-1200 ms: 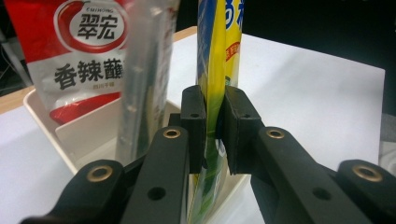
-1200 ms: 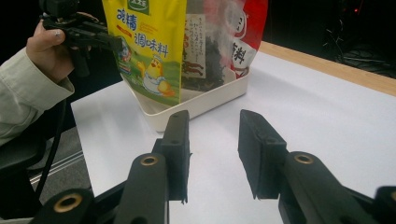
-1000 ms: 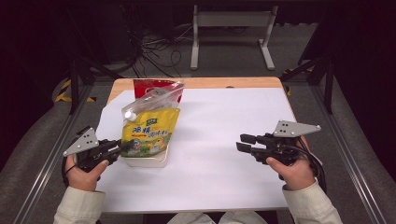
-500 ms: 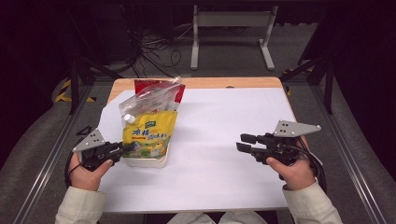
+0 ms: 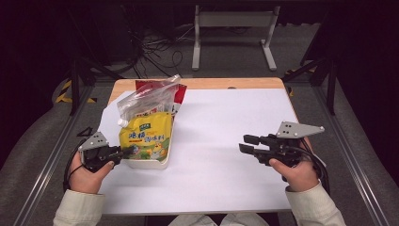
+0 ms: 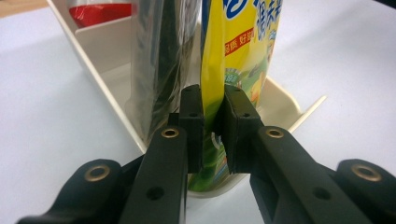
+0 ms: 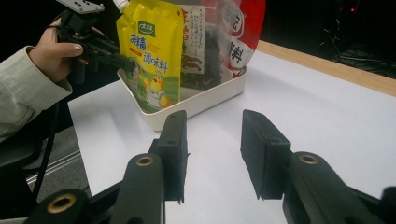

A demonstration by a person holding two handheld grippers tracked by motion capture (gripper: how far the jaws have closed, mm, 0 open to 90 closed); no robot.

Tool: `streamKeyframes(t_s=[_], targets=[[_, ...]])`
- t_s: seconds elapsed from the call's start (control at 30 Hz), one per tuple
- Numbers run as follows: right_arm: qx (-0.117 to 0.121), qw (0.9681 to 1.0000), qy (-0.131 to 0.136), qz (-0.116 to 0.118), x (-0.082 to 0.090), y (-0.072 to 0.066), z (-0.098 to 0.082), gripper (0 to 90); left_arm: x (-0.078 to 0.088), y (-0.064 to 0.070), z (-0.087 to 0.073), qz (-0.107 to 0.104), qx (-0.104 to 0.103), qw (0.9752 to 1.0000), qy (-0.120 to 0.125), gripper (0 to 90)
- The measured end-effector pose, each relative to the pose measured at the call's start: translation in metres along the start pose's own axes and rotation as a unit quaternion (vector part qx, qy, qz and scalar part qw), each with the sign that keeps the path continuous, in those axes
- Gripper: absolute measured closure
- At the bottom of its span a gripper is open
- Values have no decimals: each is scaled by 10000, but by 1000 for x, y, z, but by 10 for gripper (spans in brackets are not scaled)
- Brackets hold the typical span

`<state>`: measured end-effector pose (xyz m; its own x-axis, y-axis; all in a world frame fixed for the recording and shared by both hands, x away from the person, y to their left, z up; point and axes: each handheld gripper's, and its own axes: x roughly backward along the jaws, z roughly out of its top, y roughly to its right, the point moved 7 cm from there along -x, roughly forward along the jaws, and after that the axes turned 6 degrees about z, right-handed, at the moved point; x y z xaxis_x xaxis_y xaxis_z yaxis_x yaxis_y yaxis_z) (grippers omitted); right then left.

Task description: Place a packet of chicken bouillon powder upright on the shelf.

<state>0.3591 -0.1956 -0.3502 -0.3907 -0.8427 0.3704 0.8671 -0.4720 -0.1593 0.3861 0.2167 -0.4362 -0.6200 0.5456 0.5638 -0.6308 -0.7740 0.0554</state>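
While parked over the table | left tool [image 6: 213, 119] pinches yellow pouch [image 6: 243, 42] | right tool [image 7: 212, 140] agape, empty

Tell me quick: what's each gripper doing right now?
Left gripper: closed on the edge of the yellow pouch in the white tray.
Right gripper: open, holding nothing, over the white table.

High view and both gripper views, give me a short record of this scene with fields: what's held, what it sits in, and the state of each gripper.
held item: yellow spouted plastic pouch, pinched at its lower edge
container: cream plastic tray, also holding a clear bag and a red packet
left gripper: shut on the pouch
right gripper: fingers apart, nothing between them, over the white table cover
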Motion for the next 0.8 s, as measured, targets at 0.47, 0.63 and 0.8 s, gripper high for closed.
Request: streamKeyframes(t_s=[0.47, 0.63, 0.8], targets=[[17, 10000, -36, -60, 1, 5, 0, 593, 8, 7, -4, 39, -96, 9999, 67, 692], [17, 10000, -27, -71, 3, 6, -1, 589, 19, 12, 0, 91, -118, 9996, 253, 458], [21, 9999, -48, -141, 9, 8, -4, 565, 30, 12, 0, 244, -164, 9987, 410, 324]])
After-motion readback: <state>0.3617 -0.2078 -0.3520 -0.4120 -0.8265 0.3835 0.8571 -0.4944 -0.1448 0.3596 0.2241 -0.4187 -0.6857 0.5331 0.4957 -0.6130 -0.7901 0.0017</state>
